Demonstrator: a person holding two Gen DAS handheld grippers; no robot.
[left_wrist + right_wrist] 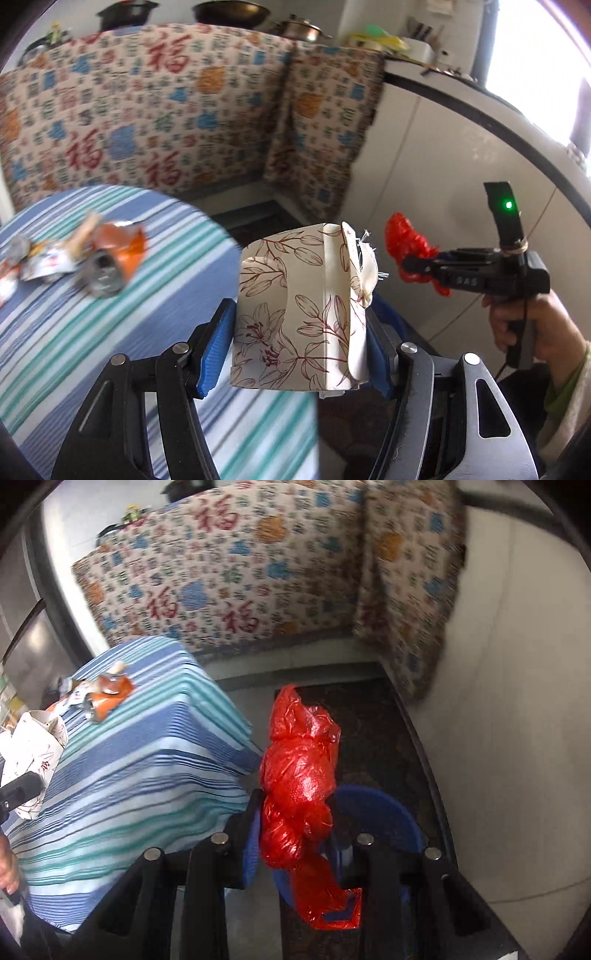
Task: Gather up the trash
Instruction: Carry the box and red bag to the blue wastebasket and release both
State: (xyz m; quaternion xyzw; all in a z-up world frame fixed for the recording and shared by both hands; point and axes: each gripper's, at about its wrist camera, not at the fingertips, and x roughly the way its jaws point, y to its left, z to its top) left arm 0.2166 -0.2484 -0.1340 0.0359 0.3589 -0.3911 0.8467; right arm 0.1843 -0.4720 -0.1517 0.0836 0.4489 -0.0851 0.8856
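Left wrist view
My left claw (301, 325): its blue pads clamp a folded floral paper box (299, 314) from both sides, holding it off the surface.
Floral paper box: cream with brown leaf and lily print, upright, a torn frayed edge at its top right.
Surface (92, 332): covered in a blue, teal and white striped cloth, lying to the left and below my claw.
Remaining trash (74, 258): a crushed orange can, crumpled wrappers and a pale stick in a blurred pile at the far left of the surface, well apart from the box.
My right claw (410, 264): seen from the side at the right, its black fingers closed narrow on a crumpled red plastic bag (406, 243); my hand (524, 325) grips its handle.
Backdrop: a patterned cloth (166, 103) with red characters hangs behind the surface.

Right wrist view
My right claw (299, 834): narrow, pinching the red plastic bag (299, 775), which stands up in a twisted bunch between the pads and trails below them.
Blue basin (384, 823): on the dark floor just behind and under the bag, right of the surface.
Surface (140, 775): at the left, the striped cloth draping over its corner.
Remaining trash (103, 698): at the far left end of the surface.
Floral paper box (33, 760): at the left edge, held in my left claw.
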